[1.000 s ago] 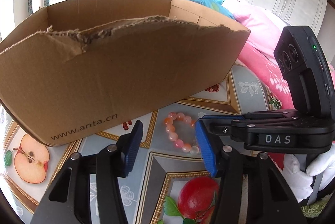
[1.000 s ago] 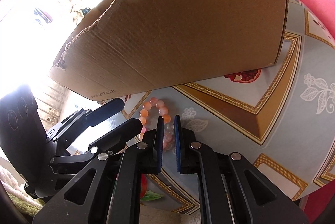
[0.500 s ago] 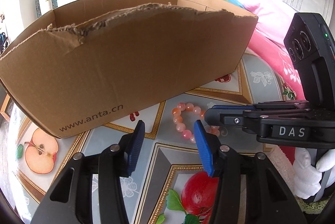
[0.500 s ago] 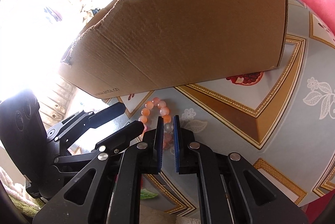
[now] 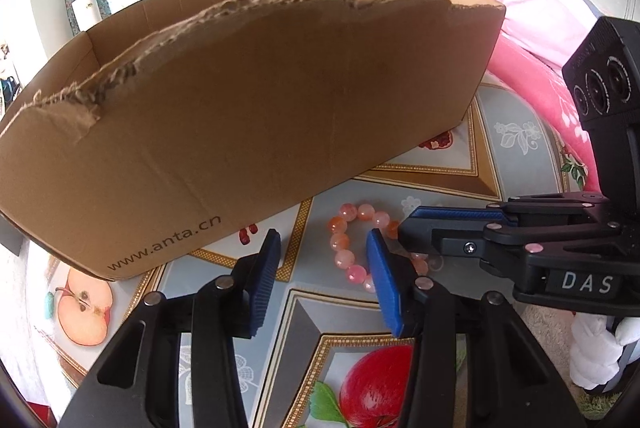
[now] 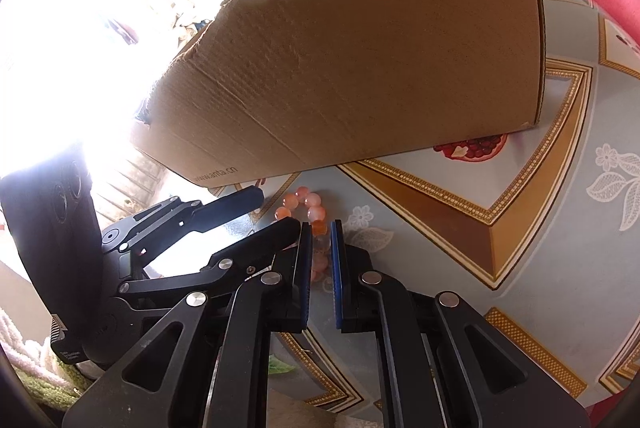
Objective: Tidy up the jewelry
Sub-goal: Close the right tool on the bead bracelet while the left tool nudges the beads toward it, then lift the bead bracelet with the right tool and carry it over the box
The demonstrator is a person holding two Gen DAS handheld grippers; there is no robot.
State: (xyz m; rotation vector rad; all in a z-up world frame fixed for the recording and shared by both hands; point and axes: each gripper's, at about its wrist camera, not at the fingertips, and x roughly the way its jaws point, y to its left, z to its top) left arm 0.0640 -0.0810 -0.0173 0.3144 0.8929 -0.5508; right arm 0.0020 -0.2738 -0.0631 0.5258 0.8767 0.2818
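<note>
**A:** Where is the bracelet [image 5: 362, 244]?

**B:** Flat on the bench [image 5: 516, 148], on the patterned fruit-print cloth, just in front of the long side of the cardboard box [image 5: 256, 116]. It is a ring of pink and orange beads (some nearly clear). It sits near the box wall, below the printed web address, but I cannot tell whether it touches the cardboard.

**A:** And the left gripper [image 5: 324, 260]?

**B:** Wide apart, blue pads facing each other, nothing between them. Its right finger lies over the near edge of the bead ring in the left wrist view; the beads show just beyond and between the tips.

**A:** The right gripper [image 6: 321, 248]?

**B:** Nearly closed, only a narrow slot left between the pads. In the right wrist view the near beads of the bracelet [image 6: 308, 208] sit in that slot, low between the fingertips. Whether the pads actually pinch a bead I cannot tell (the gap is dim and the beads are small there).

**A:** How do the two stand to each other?

**B:** Close together, both pointing at the bracelet; the right one [image 5: 452, 228] comes in sideways across the left one's view, its tip over the beads.
</note>
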